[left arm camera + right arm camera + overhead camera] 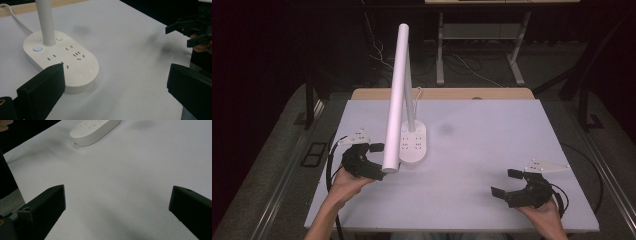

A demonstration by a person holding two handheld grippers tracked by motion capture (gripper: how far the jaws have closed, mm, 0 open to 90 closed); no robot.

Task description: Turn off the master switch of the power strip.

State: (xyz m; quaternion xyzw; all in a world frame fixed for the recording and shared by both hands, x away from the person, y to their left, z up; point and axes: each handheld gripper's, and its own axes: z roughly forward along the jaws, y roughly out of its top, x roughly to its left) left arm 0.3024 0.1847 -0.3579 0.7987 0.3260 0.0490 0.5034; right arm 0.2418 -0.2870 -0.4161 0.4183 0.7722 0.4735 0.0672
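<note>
We are holding the left gripper (374,161) just beside the desk lamp's socket base (413,144), jaws spread wide and gripping nothing. The base is sitting on the white table (492,150), left of middle. Our right gripper (511,182), well apart from the base, is gaping empty too.

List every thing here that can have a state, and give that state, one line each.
left gripper: open, jaws either side of the low end of the lamp bar, not shut on it.
right gripper: open, holding nothing, over bare table.
desk lamp: upright post, long bar head tilted down towards the left gripper.
lamp base: flat on the table, sockets unused, small round button lit blue.
lamp cord: attached, trailing off the far edge.
</note>
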